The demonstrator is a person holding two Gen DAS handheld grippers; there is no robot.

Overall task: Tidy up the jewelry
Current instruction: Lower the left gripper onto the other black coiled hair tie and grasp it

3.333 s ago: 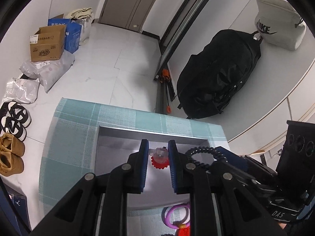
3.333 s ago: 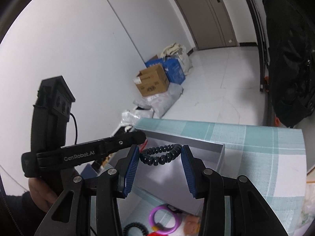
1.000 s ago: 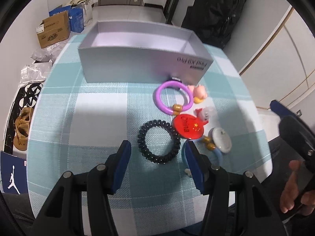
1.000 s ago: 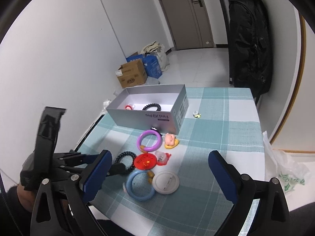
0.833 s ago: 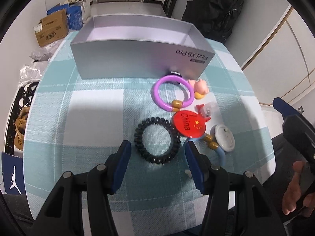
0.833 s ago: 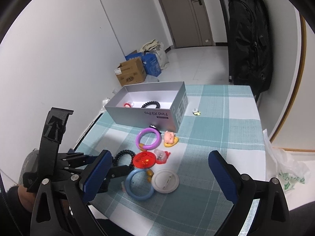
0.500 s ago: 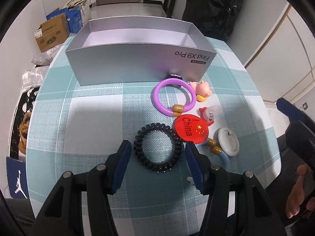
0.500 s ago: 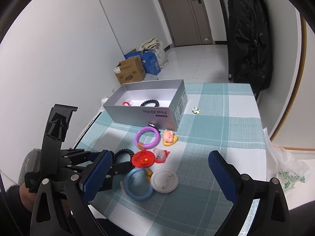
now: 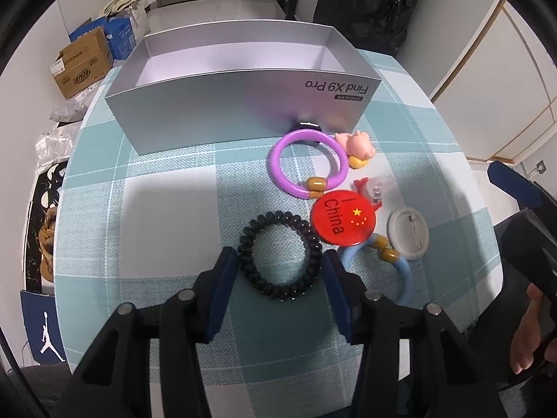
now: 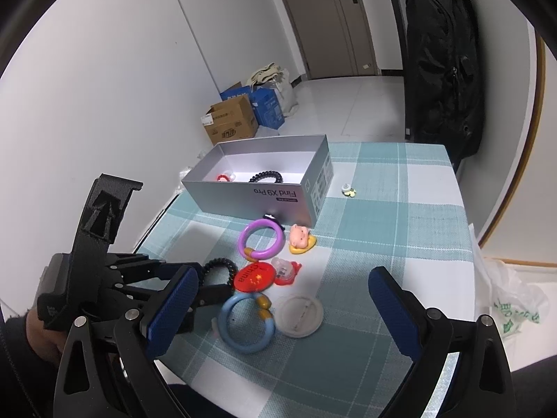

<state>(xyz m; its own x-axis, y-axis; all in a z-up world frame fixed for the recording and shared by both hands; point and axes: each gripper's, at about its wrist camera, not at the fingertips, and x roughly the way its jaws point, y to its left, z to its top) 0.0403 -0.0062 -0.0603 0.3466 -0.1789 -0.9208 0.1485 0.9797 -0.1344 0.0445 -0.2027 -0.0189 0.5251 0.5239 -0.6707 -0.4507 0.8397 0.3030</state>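
The left gripper [image 9: 280,271] has just been closing around the black coil ring [image 9: 279,255], which lies flat on the checked surface [image 9: 167,188] between its blue pads, and I cannot tell if the pads press it yet. The right gripper [image 10: 282,310] hangs wide open above the surface, holding nothing. The silver box [image 10: 243,198] holds another black coil band [image 10: 266,176] and a small red piece [image 10: 222,177].
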